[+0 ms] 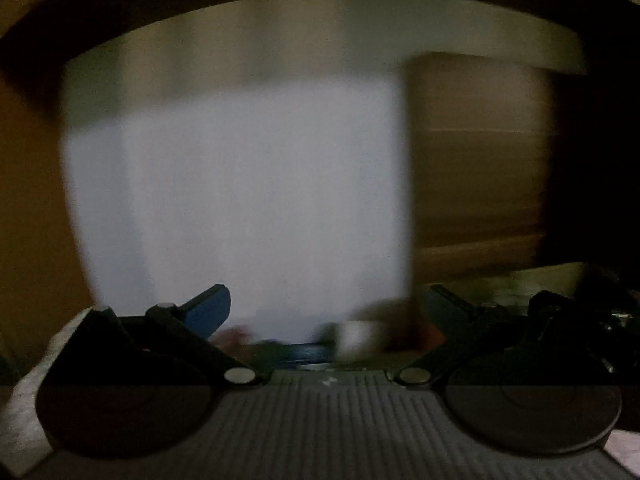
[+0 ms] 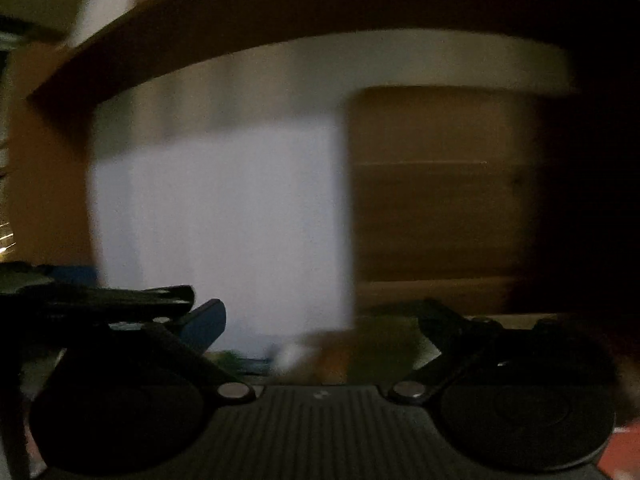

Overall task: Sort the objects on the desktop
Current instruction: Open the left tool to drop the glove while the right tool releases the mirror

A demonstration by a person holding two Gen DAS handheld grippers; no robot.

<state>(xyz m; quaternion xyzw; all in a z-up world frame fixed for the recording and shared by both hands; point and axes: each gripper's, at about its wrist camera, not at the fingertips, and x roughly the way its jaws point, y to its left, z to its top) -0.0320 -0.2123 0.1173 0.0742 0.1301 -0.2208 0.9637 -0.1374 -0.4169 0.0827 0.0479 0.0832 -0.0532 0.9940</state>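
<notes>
Dim, blurred shelving fills both views; your left claw (image 1: pixel 326 312) and right claw (image 2: pixel 320 322) gape empty. Smeared small objects (image 1: pixel 356 338) look light; pinch their middles.

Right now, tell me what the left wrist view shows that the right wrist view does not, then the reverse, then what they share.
Only the left wrist view: a blurred pale cup-like shape low between the open left tongs, and a dark clutter at the right edge.

Only the right wrist view: a greenish smear low in front of the open right tongs, and a black tool-like object at the left.

Both: a pale panel, a brown cabinet to its right, heavy blur, nothing held.
</notes>
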